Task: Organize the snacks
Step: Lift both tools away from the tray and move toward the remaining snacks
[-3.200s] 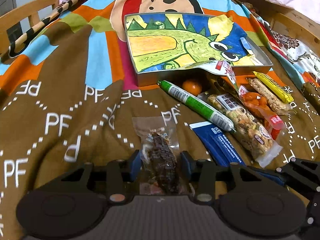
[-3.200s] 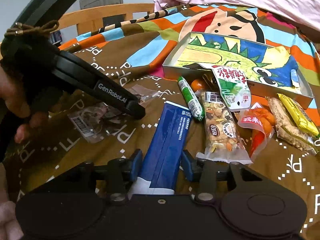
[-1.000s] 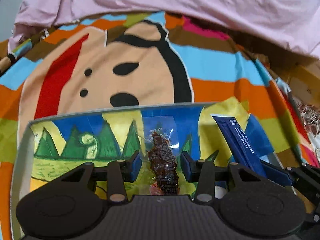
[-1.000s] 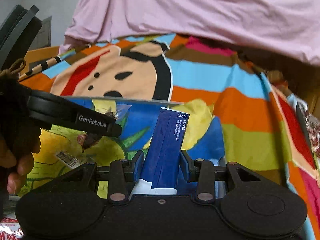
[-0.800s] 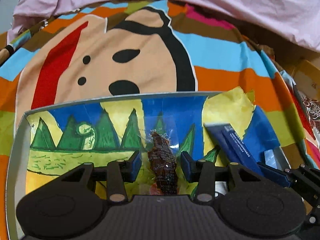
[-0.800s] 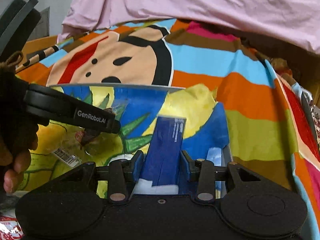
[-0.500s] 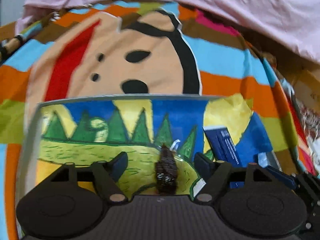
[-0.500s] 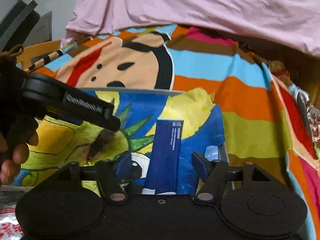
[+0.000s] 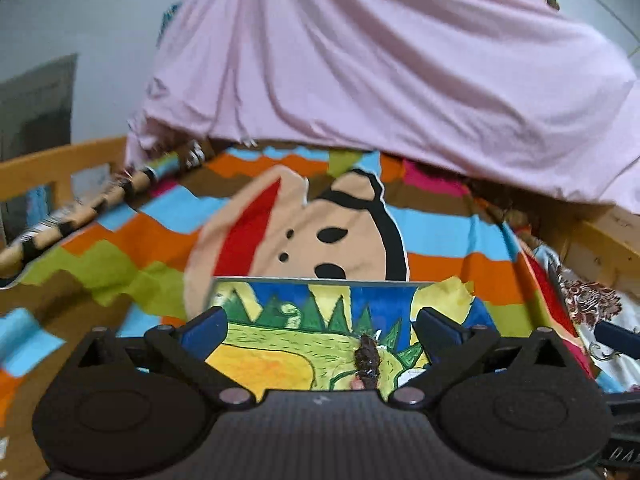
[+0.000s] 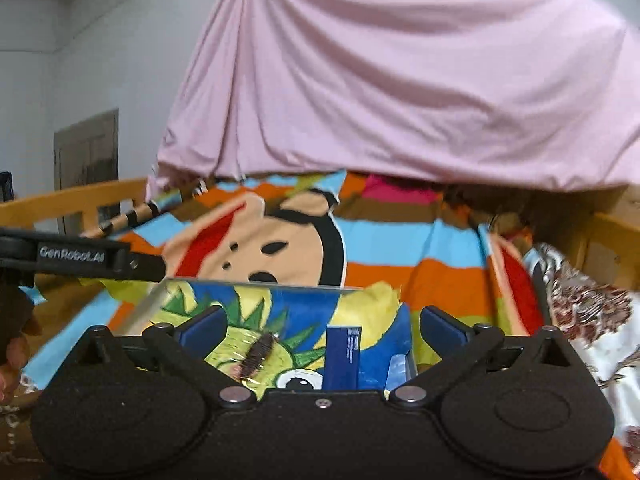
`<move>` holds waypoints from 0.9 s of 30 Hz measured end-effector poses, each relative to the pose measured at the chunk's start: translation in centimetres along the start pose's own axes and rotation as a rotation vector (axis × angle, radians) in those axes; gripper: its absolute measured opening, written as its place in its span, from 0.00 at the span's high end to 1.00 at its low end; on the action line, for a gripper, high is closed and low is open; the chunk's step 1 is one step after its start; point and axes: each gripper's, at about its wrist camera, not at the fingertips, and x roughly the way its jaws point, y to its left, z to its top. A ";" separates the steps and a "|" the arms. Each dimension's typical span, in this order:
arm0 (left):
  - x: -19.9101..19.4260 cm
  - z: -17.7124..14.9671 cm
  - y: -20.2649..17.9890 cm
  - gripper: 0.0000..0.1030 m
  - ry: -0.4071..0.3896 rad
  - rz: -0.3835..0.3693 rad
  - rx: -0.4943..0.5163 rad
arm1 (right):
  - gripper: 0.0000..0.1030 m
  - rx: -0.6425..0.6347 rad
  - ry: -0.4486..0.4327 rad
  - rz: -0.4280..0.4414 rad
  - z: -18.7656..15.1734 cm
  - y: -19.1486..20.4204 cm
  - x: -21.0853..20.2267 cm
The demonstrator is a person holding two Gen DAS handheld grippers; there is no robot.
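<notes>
The metal tray [image 9: 320, 279] lined with a dinosaur painting sits on the bed. In it lies a dark brown snack in clear wrap [image 9: 367, 362], loose below my left gripper [image 9: 322, 322], whose jaws are opening wide with nothing pressed between them. In the right wrist view the blue packet [image 10: 343, 356] and the brown snack [image 10: 258, 354] both rest in the tray [image 10: 256, 285]. My right gripper [image 10: 322, 322] hangs over them, its jaws opening too and touching neither. The left gripper's black finger [image 10: 100, 260] reaches in from the left.
A striped cartoon blanket [image 9: 304, 236] covers the bed, and a pink sheet [image 9: 380, 80] hangs behind it. Wooden bed rails [image 10: 72, 200] run along the left and right. A banded stick [image 9: 80, 212] lies at the left. A hand [image 10: 12, 360] shows at the left edge.
Both grippers spread their jaws and let go, leaving the brown snack and the blue packet in the tray. Both have drawn back and risen, so the tray looks smaller.
</notes>
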 end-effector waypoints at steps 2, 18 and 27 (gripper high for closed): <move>-2.0 -0.3 0.3 0.01 -0.018 0.003 -0.002 | 0.01 0.000 -0.022 0.003 0.1 0.3 -2.2; -16.2 -6.2 1.1 0.00 -0.092 0.013 0.011 | 0.01 -0.041 -0.090 -0.004 -2.1 2.6 -16.7; -20.4 -9.5 1.3 0.00 -0.074 0.037 0.035 | 0.01 -0.055 -0.065 0.000 -3.6 3.9 -21.0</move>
